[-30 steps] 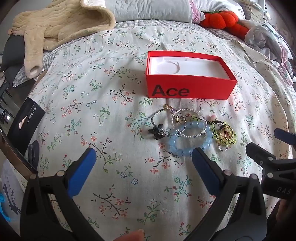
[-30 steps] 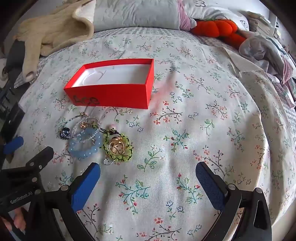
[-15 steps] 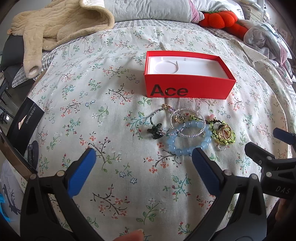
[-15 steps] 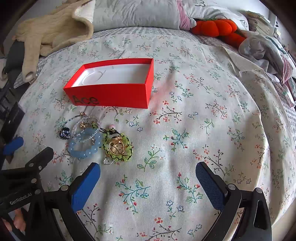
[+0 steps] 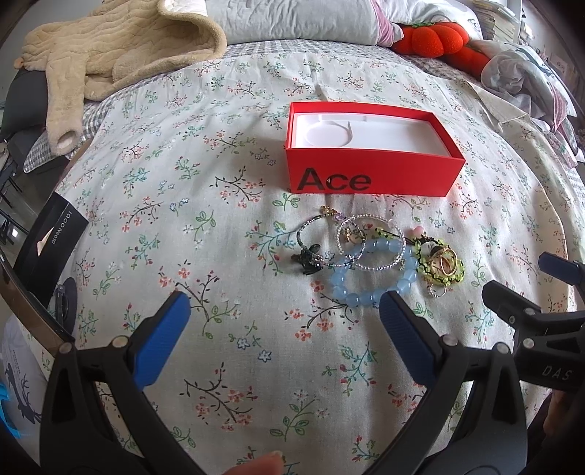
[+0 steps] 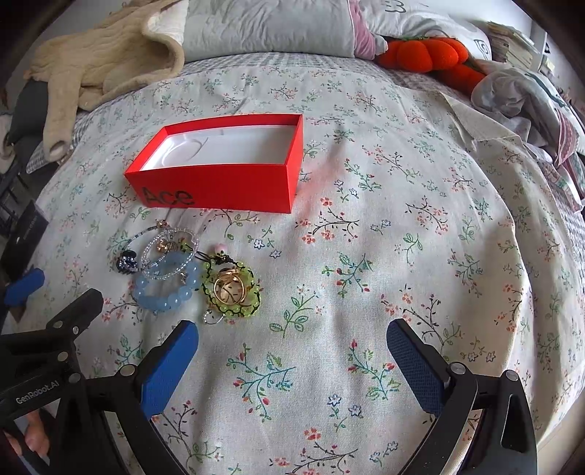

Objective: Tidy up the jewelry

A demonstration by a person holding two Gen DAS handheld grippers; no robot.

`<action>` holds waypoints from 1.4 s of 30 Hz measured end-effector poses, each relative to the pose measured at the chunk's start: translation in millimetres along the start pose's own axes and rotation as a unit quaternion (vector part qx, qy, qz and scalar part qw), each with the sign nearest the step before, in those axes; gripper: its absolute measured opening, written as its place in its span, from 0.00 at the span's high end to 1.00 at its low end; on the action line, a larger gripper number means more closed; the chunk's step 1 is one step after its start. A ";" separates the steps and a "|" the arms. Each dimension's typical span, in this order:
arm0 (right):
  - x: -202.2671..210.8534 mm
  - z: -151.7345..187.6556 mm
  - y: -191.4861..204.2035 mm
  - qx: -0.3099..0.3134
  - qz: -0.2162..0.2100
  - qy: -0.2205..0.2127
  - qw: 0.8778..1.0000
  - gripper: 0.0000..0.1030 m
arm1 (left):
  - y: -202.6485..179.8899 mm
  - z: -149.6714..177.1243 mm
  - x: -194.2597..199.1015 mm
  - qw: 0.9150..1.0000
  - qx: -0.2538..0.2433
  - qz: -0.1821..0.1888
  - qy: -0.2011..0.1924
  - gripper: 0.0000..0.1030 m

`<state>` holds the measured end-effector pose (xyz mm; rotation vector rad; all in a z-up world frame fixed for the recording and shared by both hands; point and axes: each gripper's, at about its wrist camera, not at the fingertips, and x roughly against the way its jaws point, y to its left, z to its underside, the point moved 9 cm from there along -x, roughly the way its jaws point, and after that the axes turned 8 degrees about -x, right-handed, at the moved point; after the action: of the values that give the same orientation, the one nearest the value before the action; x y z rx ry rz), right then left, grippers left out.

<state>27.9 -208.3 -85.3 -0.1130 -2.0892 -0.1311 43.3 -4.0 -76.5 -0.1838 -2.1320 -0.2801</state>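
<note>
A red open box marked "Ace" (image 5: 369, 160) (image 6: 226, 171) with an empty white insert sits on the floral bedspread. In front of it lies a pile of jewelry: a light blue bead bracelet (image 5: 365, 288) (image 6: 164, 288), a clear bead bracelet (image 5: 369, 241) (image 6: 168, 252), a dark charm bracelet (image 5: 310, 252) (image 6: 128, 261), and a green bead ring holding gold rings (image 5: 440, 265) (image 6: 230, 288). My left gripper (image 5: 283, 339) is open and empty, just short of the pile. My right gripper (image 6: 292, 354) is open and empty, to the right of the pile.
A beige fleece garment (image 5: 109, 47) and a grey pillow (image 5: 299, 18) lie at the back. An orange plush (image 6: 427, 54) and crumpled clothes (image 6: 530, 98) are at the back right. A black box (image 5: 47, 237) stands at the bed's left edge.
The left gripper has drawn back slightly, so the box and jewelry sit a little lower in its view. The right gripper has barely moved. Both stay open.
</note>
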 end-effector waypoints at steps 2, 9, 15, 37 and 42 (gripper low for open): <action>-0.2 -1.1 0.1 0.001 0.001 -0.001 1.000 0.00 | 0.2 0.1 0.0 1.000 0.000 0.000 0.000 0.00; 1.3 -2.7 0.2 0.001 0.002 -0.004 1.000 0.00 | 1.4 0.7 0.4 1.000 0.002 0.005 0.002 0.00; 6.4 -7.6 0.0 0.005 0.006 -0.010 1.000 0.00 | 0.4 0.1 0.5 0.999 0.004 0.032 0.012 0.00; 12.1 -44.6 6.1 -0.034 -0.070 0.050 0.996 0.00 | 18.8 -42.2 -10.4 0.989 0.041 0.136 0.033 0.03; -10.9 -52.3 28.8 -0.015 -0.111 0.073 0.991 0.10 | 17.3 -46.8 -39.9 0.982 0.056 0.173 0.055 0.26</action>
<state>82.0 -187.4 -67.4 0.1075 -1.9490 -0.2972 106.8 -0.9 -83.0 -0.4568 -1.9585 0.0339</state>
